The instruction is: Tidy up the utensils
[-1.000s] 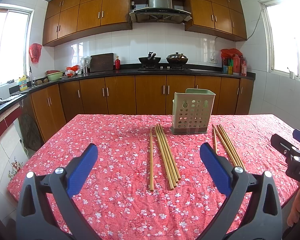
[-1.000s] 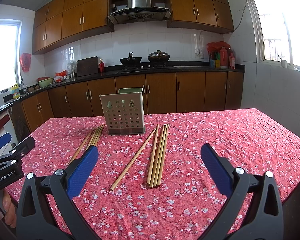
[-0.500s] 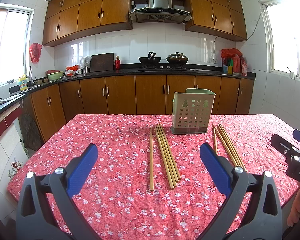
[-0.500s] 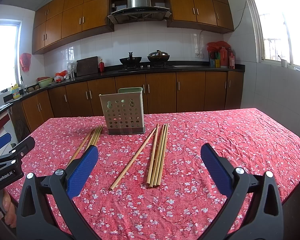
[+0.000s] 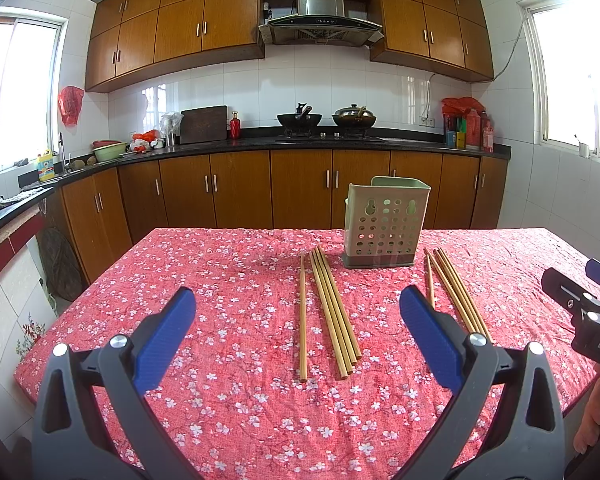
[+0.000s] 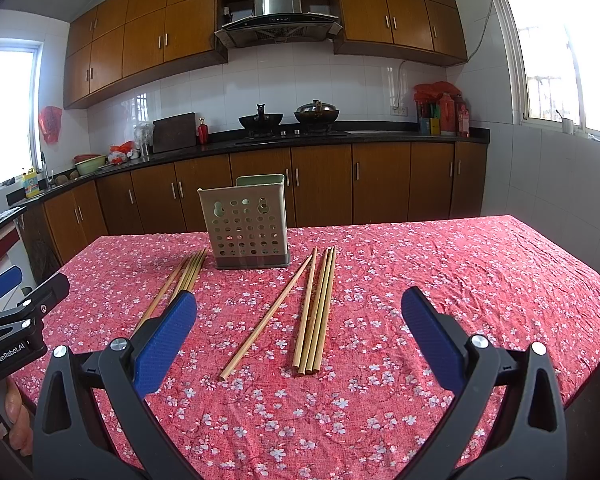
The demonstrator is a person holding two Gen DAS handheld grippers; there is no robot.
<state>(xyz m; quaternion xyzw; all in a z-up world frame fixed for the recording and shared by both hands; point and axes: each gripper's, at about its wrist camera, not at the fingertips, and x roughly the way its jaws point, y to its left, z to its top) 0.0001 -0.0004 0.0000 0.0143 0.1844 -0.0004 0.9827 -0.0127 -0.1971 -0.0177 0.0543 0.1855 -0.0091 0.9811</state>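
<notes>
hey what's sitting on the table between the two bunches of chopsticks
The perforated green utensil holder stands upright between their far ends; nearer, only tablecloth separates the left bunch and right bunch. Left wrist view.

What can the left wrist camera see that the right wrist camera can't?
Only the left wrist view shows the right hand-held gripper poking in at its right edge.

Only the right wrist view shows the left hand-held gripper at its left edge, with "GenRobot.AI" printed on it.

Both show the green holder with holes standing on the red flowery tablecloth, two bunches of chopsticks lying one on each side of it, and the kitchen counter behind. Both grippers are open and empty.
</notes>
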